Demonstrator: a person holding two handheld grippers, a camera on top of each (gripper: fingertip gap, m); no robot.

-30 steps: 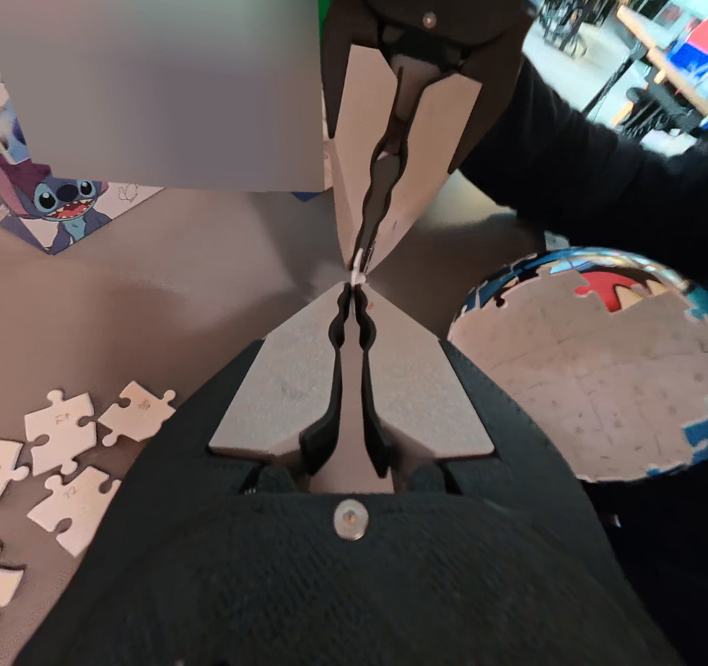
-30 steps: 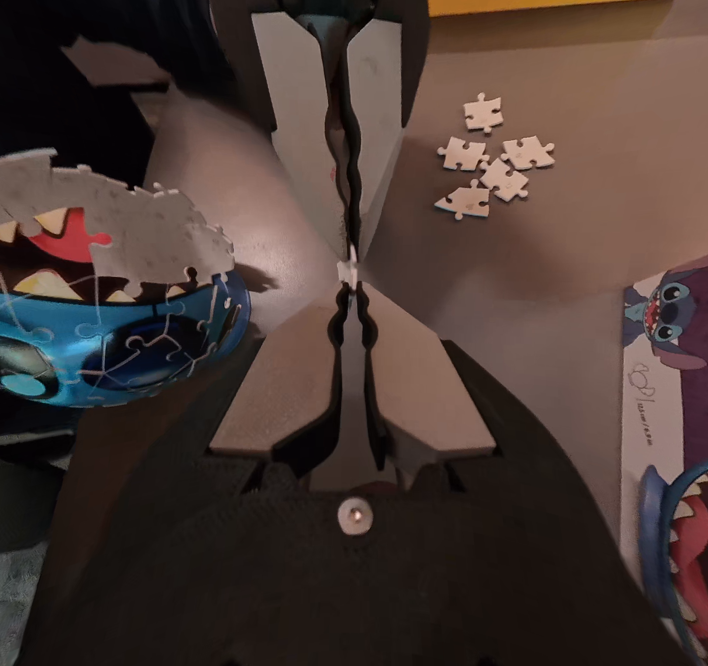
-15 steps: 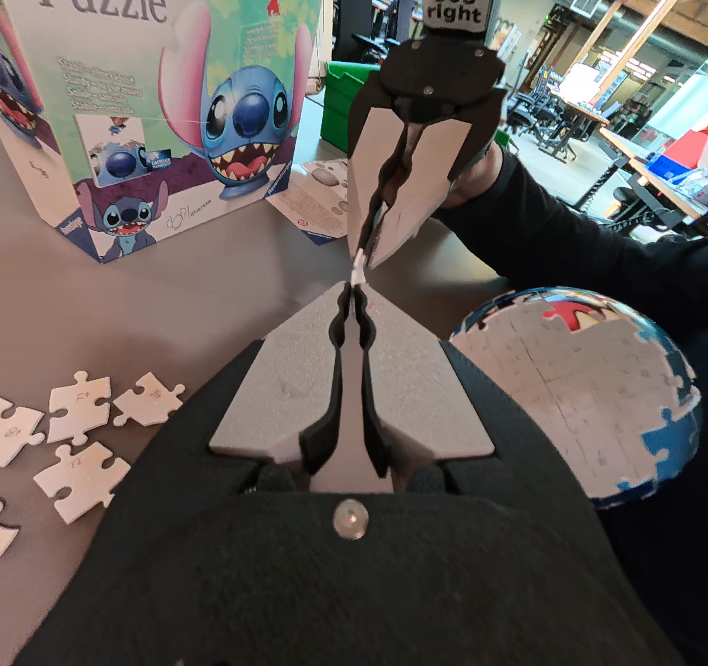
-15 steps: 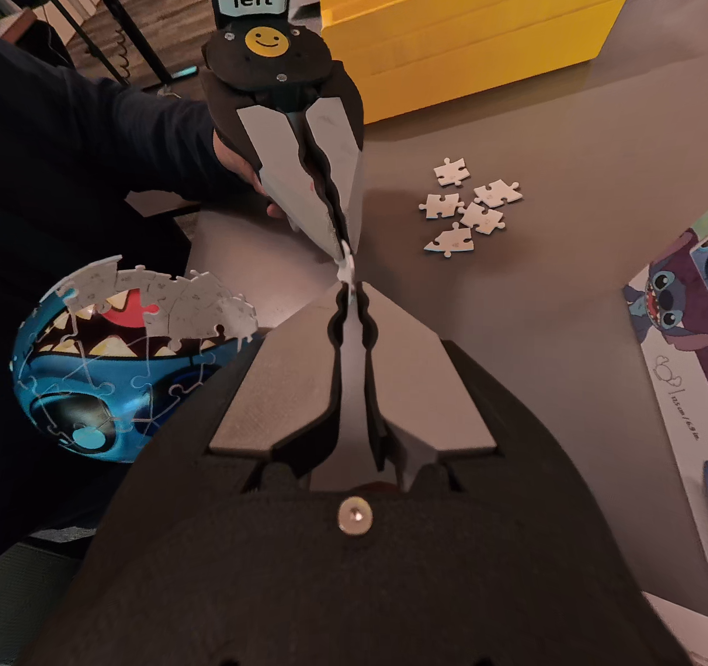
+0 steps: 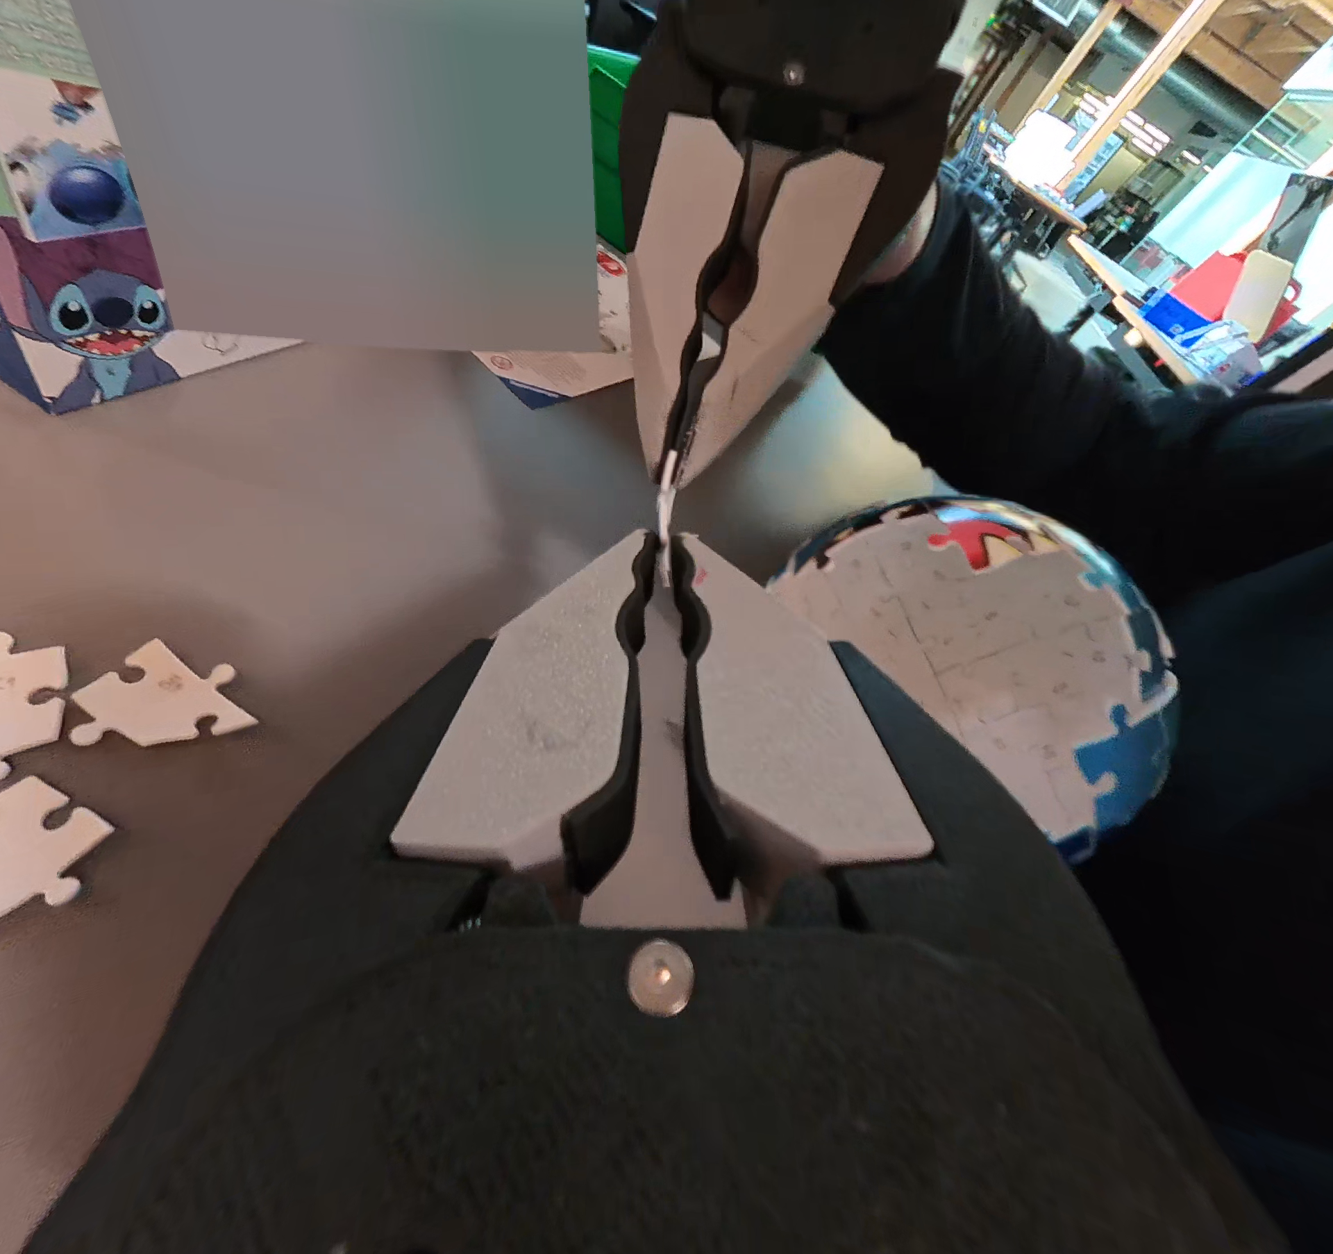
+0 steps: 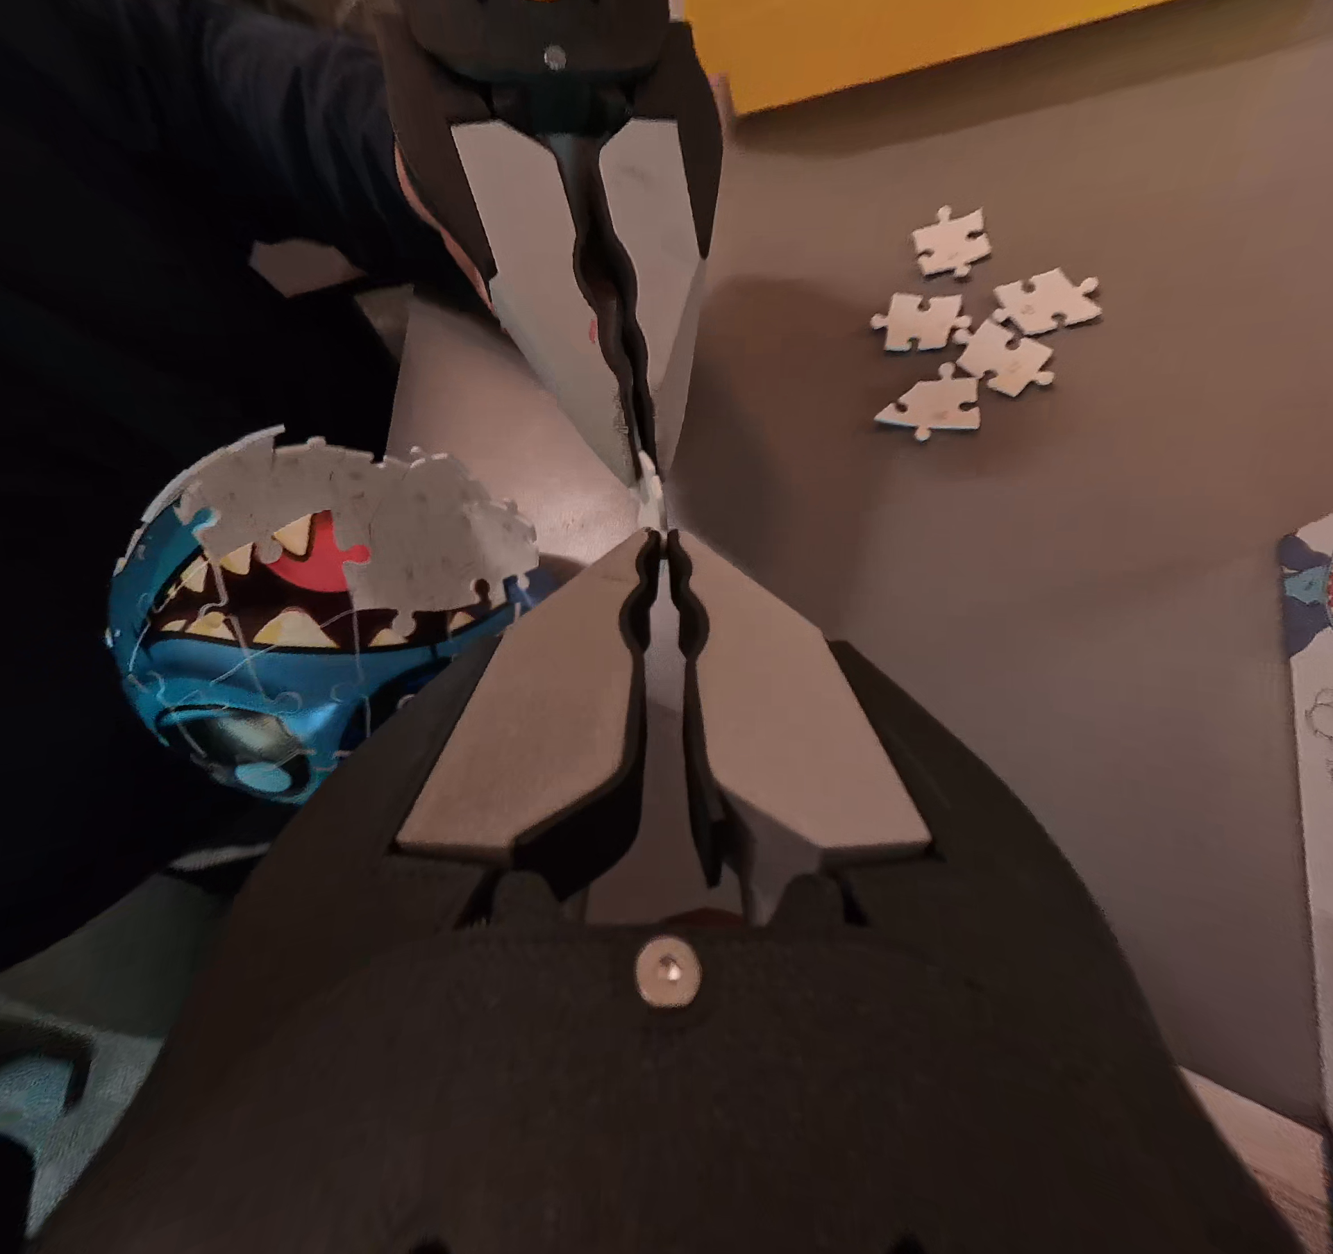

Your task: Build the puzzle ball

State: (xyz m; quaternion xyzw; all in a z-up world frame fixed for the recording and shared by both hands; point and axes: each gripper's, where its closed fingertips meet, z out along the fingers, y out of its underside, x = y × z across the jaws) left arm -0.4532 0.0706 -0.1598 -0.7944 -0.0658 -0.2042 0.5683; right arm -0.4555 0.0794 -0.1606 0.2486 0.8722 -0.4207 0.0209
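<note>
Both claws meet tip to tip above the desk [image 6: 1082, 606], each pinched nearly shut on the same small white puzzle piece [image 5: 665, 527], seen edge-on. Left claw [image 5: 663, 556] has its near end, right claw [image 5: 671, 469] its far end. Looks like a handoff or regrip in mid-air.

To do it well, my read:
- Only one claw lets go, and only once the other has a firm bite past the tabs. Piece is thin, so a grip on the very edge will let it pivot or drop.
- Keep both claws in line and don't twist, or the piece bends.
- Regrip so a tab edge sticks out free for insertion.

Puzzle ball [image 6: 310, 613] sits low on the person's side, just off the desk edge, part built, with the open white inside facing up. It's near the claws but not touching them.

Further out: loose pieces [image 6: 988, 332] lie white side up on the desk, then a yellow box [image 6: 974, 0]. Puzzle carton [image 5: 86, 325] stands at the far left.
</note>
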